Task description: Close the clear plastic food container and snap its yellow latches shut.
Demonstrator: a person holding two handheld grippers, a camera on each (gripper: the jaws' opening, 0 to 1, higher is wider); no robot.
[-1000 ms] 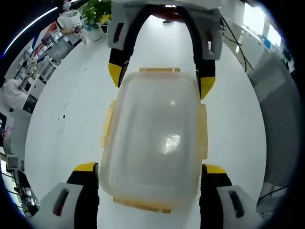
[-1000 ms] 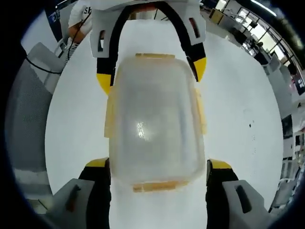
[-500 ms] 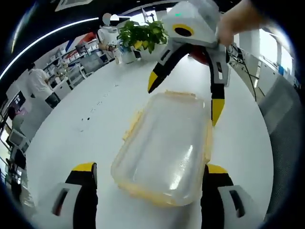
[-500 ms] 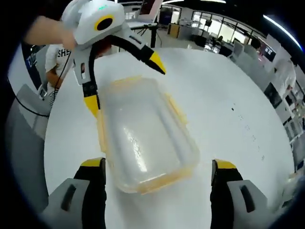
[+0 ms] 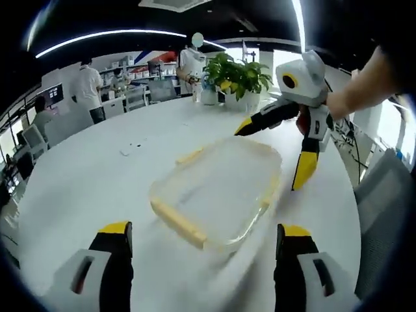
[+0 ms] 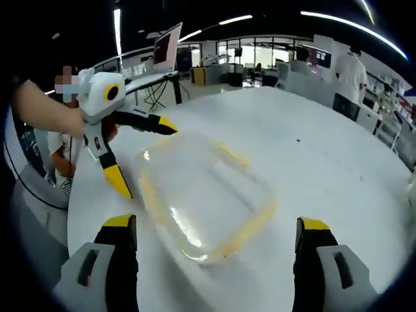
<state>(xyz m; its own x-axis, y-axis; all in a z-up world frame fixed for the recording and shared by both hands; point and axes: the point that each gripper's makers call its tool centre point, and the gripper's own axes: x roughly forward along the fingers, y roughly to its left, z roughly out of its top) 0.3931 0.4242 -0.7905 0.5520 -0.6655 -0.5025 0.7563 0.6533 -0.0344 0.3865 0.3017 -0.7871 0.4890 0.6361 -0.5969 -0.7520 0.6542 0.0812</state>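
On the white round table (image 5: 84,175) sits the clear rectangular plastic food container (image 5: 218,188) with yellow latches (image 5: 177,221) | we hold left gripper (image 5: 201,260) and right gripper (image 6: 211,250) jaws wide, empty | container looks light, thin, slippery: we'd steady the lid and press at latches.

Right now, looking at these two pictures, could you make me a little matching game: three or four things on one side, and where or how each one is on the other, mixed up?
Things:
1. clear container
2. potted plant
3. right gripper
4. open laptop

Places or states:
A. at the far edge of the white table, green leaves
B. on a stand in the background, behind the table
C. held above the table, jaws spread wide, yellow tips
D. lying on the white table, yellow latches along its edges

Pairs: 1-D, 2-A, 3-C, 4-B
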